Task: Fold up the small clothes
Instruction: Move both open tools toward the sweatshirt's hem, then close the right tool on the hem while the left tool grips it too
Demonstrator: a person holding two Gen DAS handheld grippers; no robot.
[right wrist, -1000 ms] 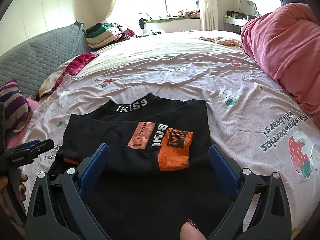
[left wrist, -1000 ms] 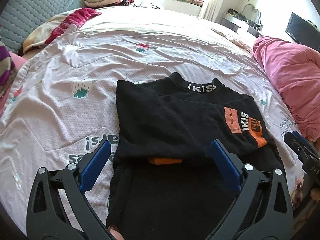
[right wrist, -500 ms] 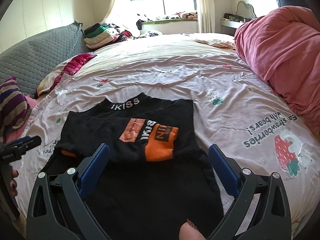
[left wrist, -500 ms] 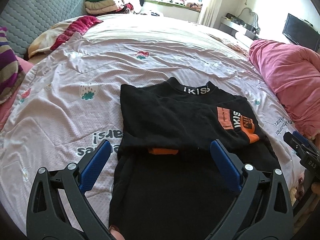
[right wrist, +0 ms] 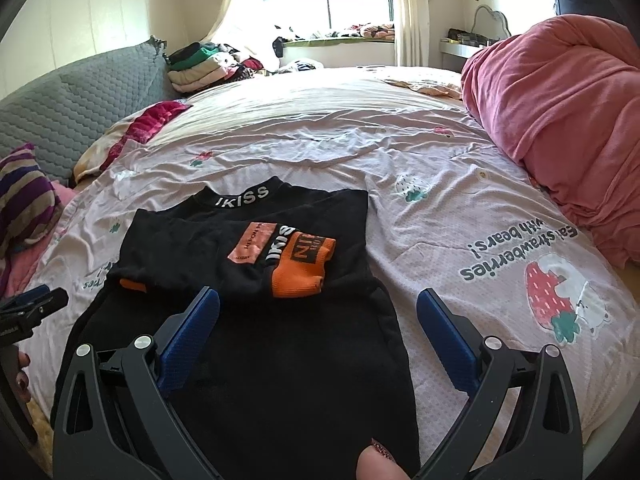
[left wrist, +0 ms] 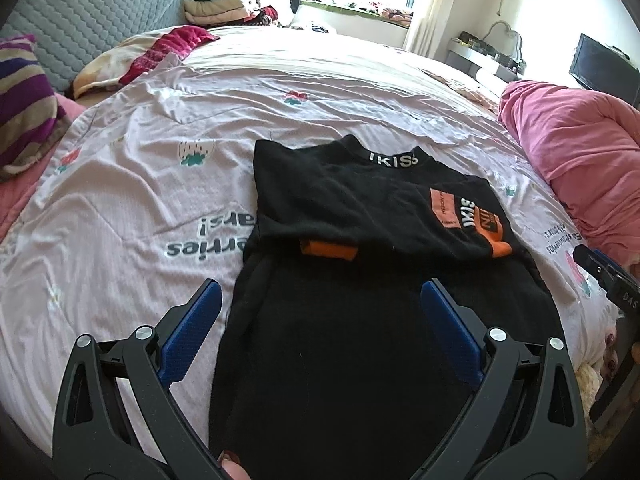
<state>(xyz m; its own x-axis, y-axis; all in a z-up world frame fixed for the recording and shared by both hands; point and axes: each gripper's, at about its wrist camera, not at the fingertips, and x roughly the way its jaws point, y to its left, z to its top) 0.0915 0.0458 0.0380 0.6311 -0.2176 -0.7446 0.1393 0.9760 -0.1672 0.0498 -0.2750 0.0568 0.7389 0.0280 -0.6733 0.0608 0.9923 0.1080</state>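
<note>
A bed covered by a pale pink strawberry-print sheet (left wrist: 160, 184) fills both views. A rumpled pink quilt (right wrist: 560, 120) occupies the right of the frame in the right wrist view, and a grey quilted headboard (left wrist: 100, 12) the upper left in the left wrist view. At centre lies the black shirt (left wrist: 360, 216), its sleeves folded across the body, orange cuffs showing, collar lettering toward the top of the frame, hem toward the bottom edge. The left gripper (left wrist: 318, 300), lower centre, has its blue-padded jaws spread wide, holding nothing, above the shirt's lower half. The right gripper (right wrist: 318, 306) is likewise spread and empty over the shirt's right edge.
</note>
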